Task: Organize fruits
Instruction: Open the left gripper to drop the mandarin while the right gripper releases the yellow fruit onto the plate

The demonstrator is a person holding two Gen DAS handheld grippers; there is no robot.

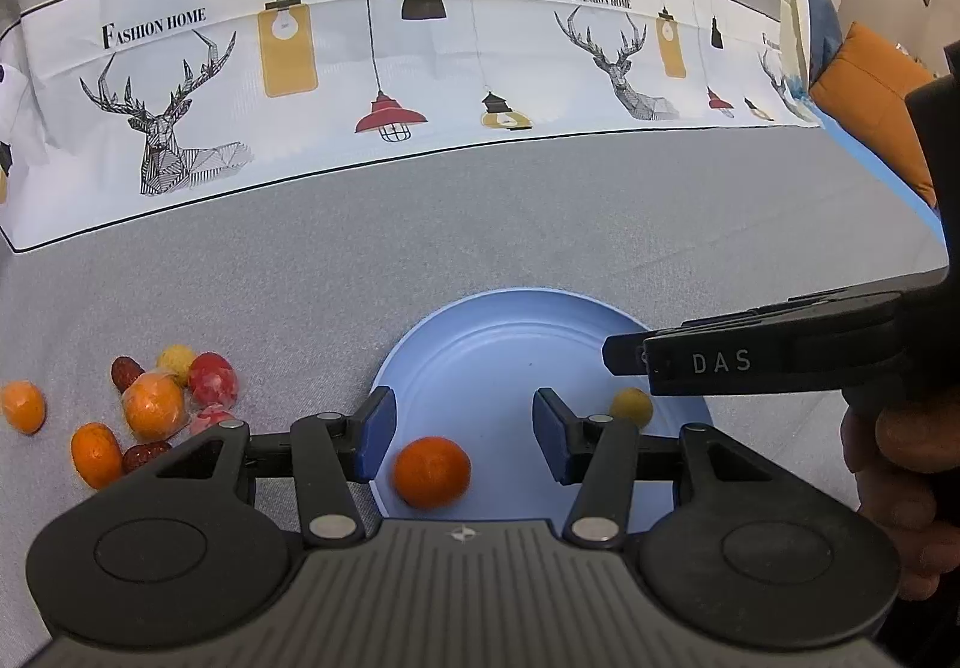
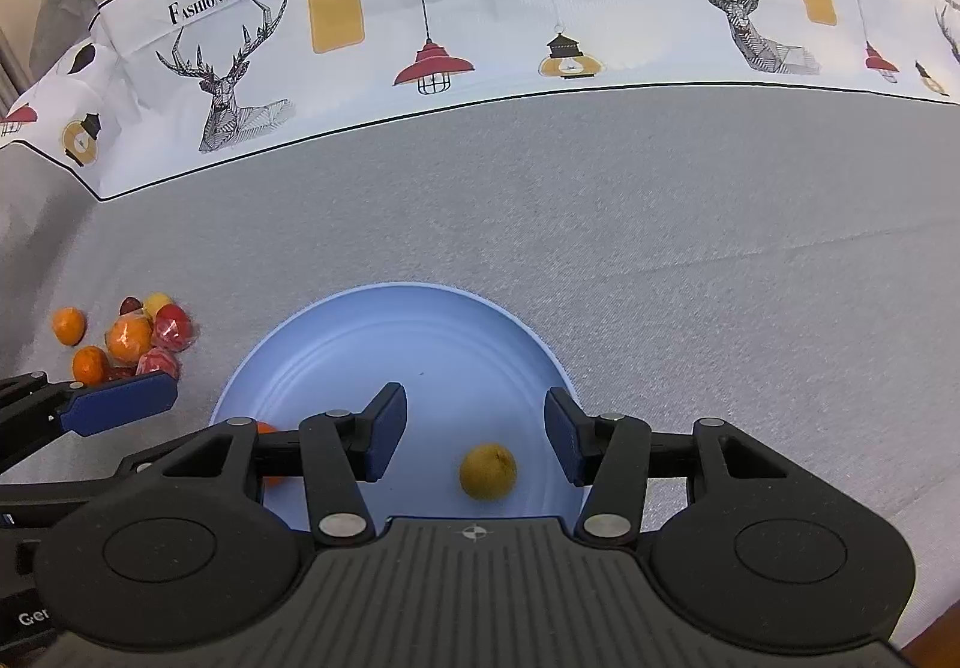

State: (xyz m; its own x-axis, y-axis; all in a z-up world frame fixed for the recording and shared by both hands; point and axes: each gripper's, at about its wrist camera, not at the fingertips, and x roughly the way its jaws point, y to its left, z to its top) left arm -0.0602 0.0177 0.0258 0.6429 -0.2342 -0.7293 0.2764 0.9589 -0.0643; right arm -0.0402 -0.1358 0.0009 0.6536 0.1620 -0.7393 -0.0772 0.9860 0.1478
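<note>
We had two fruits on the round pale-blue plate (image 2: pixel 336 350): a small round orange citrus fruit (image 1: pixel 431 471) near its left rim and a small dull-yellow round fruit (image 2: pixel 487 470) toward its right side, the two well apart. The rest, a loose heap of orange, red and yellow fruits (image 1: pixel 153 404), some of them in clear wrap, lay on the grey cloth (image 2: pixel 660 260) to the left of the plate, beside it but not touching. The left gripper (image 1: pixel 463 434) hung low over the plate's near left part with its blue-padded fingers (image 1: pixel 378 431) apart and empty, the orange fruit lying on the plate below the gap and free of both pads. The right gripper (image 2: pixel 474 437) hovered over the right part with its fingers likewise apart and holding nothing, the yellow fruit resting loose under the gap. We judged the drop-off done for both and the next pick to be from the heap. To do it well, we thought the left gripper should lift clear before swinging left, so a pad did not nudge the orange fruit off the shallow rim, then take an outlying fruit first, closing across its widest part, gently, since round skins and slick wrap could squirt out.
</note>
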